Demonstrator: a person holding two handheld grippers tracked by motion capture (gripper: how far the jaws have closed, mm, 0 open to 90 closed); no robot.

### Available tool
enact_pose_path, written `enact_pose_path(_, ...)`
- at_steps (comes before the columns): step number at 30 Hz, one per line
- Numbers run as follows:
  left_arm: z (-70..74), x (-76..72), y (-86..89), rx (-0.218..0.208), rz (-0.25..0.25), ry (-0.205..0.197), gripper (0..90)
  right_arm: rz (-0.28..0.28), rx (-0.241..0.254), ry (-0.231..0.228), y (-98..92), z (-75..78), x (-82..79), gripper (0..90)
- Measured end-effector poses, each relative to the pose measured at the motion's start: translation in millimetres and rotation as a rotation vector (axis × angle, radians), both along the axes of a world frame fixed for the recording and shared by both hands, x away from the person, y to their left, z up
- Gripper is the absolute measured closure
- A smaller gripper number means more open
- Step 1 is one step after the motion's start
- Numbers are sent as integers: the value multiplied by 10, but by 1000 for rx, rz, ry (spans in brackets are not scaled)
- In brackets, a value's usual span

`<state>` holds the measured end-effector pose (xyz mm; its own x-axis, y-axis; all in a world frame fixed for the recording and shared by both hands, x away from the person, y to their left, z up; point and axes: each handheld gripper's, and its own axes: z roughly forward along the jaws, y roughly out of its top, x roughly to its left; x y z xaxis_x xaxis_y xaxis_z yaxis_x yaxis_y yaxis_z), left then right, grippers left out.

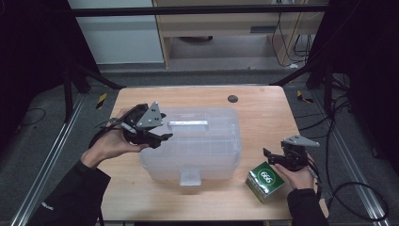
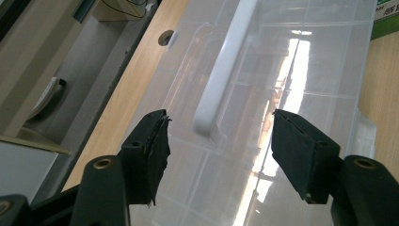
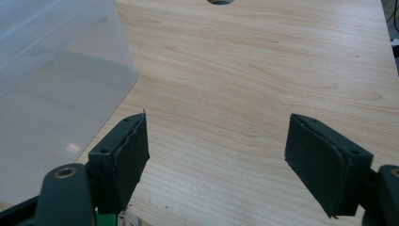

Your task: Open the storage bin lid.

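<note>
A clear plastic storage box (image 1: 193,146) with a lid and a white handle (image 1: 188,124) stands in the middle of the wooden table (image 1: 263,108). My left gripper (image 1: 162,128) hovers at the box's left end, jaws open and empty. In the left gripper view the left gripper (image 2: 220,117) frames the near end of the handle (image 2: 221,70) above the lid (image 2: 301,94). My right gripper (image 1: 269,157) is held to the right of the box, beside a green carton (image 1: 265,181). In the right gripper view the right gripper (image 3: 220,121) is open over bare wood, the box (image 3: 56,70) to its left.
A round cable hole (image 1: 232,98) sits near the table's far edge, also as the hole (image 3: 221,1) and hole (image 2: 165,37). A strip of the green carton (image 2: 386,19) shows beyond the box. Bare wood lies between the box and the table's right edge (image 1: 291,122).
</note>
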<state>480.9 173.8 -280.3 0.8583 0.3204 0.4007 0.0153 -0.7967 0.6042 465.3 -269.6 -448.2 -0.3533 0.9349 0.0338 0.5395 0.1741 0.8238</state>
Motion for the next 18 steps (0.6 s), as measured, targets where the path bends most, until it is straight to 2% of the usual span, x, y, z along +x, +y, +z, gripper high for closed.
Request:
enact_pose_path(11,-21,42,-179,64,-38,-6,397,4,0,9,8,-5,2,227)
enact_pose_path(18,-55,73,-282,128,-54,-21,432,4,1,15,15,-10,5,228)
